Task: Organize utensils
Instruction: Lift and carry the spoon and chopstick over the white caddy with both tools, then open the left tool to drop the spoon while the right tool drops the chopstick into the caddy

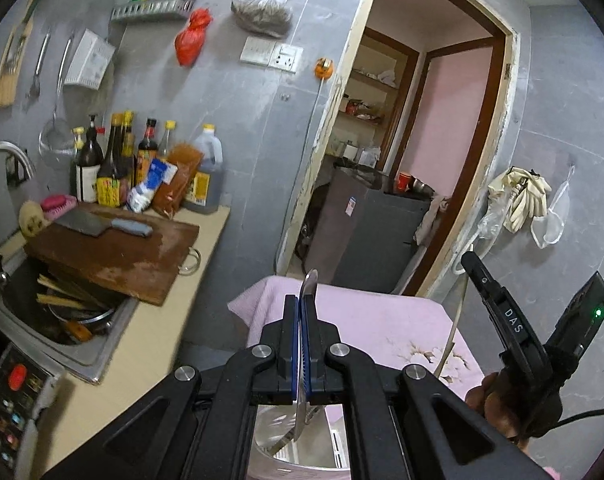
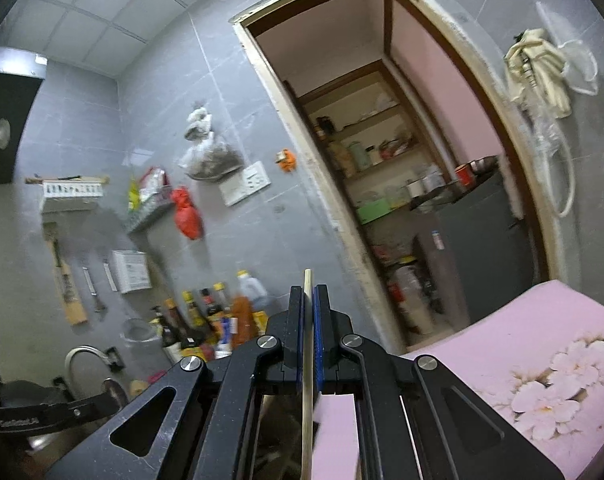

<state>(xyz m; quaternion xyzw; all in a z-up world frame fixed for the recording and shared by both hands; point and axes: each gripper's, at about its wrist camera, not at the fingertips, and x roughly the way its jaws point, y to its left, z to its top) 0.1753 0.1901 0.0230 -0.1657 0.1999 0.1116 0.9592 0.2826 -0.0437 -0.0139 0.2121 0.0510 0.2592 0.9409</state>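
Observation:
My left gripper (image 1: 302, 300) is shut on a metal utensil (image 1: 310, 282). Its rounded steel end sticks up past the fingertips and the rest hangs below, over a white container (image 1: 285, 450). My right gripper (image 2: 309, 292) is shut on a pale wooden chopstick (image 2: 308, 280) that stands upright between the blue pads. The right gripper also shows in the left wrist view (image 1: 514, 332), held to the right with the chopstick (image 1: 450, 344) hanging below it. Both are held in the air above a pink flowered cloth (image 1: 382, 320).
A counter on the left holds a wooden cutting board (image 1: 113, 252) with a cleaver (image 1: 101, 226), sauce bottles (image 1: 141, 164) and a sink (image 1: 61, 312) with several chopsticks. An open doorway (image 1: 402, 160) lies ahead. The pink cloth also shows in the right wrist view (image 2: 542, 360).

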